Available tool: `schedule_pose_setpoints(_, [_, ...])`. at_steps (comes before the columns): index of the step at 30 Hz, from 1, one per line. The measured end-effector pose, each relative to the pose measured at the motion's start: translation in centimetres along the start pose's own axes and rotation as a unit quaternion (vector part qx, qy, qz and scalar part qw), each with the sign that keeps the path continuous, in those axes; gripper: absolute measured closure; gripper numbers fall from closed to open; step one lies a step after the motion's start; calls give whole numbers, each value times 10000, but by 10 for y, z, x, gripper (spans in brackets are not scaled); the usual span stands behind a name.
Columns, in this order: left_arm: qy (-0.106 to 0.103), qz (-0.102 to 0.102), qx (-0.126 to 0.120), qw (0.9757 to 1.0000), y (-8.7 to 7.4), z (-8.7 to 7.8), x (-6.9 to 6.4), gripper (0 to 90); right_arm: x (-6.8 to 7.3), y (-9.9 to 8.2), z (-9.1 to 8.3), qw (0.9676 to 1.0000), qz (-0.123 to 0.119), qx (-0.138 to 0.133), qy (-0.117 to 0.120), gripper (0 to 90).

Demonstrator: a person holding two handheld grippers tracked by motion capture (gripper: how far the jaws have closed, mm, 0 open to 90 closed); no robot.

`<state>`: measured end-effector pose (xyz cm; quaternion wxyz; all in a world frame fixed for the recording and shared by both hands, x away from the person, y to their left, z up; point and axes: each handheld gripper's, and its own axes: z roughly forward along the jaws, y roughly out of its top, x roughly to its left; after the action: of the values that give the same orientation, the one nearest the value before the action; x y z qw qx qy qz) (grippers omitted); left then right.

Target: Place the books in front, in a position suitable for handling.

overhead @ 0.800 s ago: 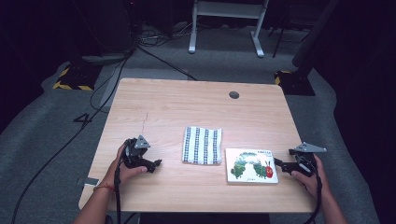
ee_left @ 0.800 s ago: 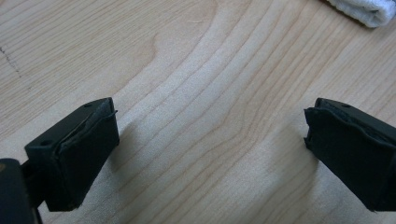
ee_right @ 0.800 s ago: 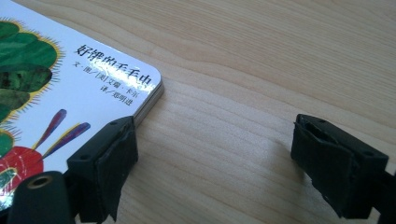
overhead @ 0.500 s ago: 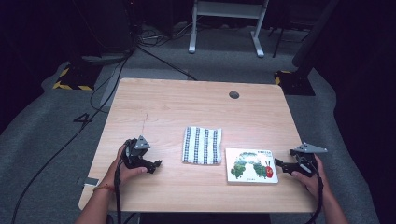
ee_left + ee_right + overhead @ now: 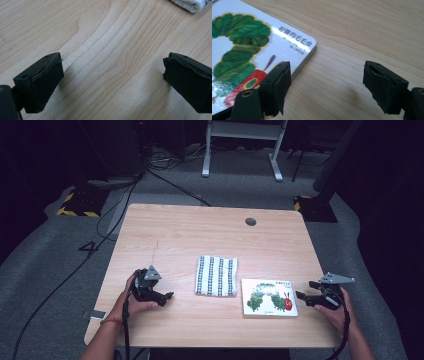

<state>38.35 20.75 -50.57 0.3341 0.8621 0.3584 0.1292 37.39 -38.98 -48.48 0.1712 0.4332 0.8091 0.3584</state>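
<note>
The right gripper (image 5: 306, 291) hangs just off the right edge of the picture book (image 5: 269, 296), its jaws parted with nothing between them. In the right gripper view the right gripper (image 5: 325, 86) has one jaw low over the near corner of the picture book (image 5: 249, 52) and the other over bare wood, so the gap straddles the book's edge without pinching it. Against the high view of a moment earlier, this hand has drawn in slightly toward the book and tipped down a little; the book itself lies where it did, flat and cover up with its green caterpillar showing, near the front right of the counter (image 5: 200, 235).

The left gripper (image 5: 167, 295) rests low over the front left of the counter, jaws likewise spread and empty; in the left gripper view the left gripper (image 5: 112, 80) frames only wood grain, with a corner of the striped cloth (image 5: 192, 4) at the top edge. It has not shifted from the earlier views.

Between the two hands the striped cloth (image 5: 216, 275) lies folded flat, just left of the book, their edges close together.

The small approach on the right suggests the book is the thing about to be handled, probably by its right edge or corner. Since it lies flush on the wood, one jaw would have to slip beneath the cover or the board edge to get a hold.
</note>
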Motion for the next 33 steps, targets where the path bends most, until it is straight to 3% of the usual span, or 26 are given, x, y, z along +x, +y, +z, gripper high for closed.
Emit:
schedule_pose_setpoints(9, [0,21,55,10000,2,0,-2,33,18,5,-1,9984,-371,117,405,239])
schedule_pose_setpoints(16, [-57,46,12,10000,11,3,-11,179,29,7,-1,9962,-539,292,614,234])
schedule_pose_setpoints(19, [-89,239,-20,9997,21,5,-21,196,31,6,2,9953,-578,420,650,230])
schedule_pose_setpoints(24, [-264,415,-321,9983,45,10,-38,200,32,3,6,9942,-502,559,768,211])
schedule_pose_setpoints(33, [-469,911,-300,9943,92,46,-67,214,33,2,12,9919,-317,559,1096,194])
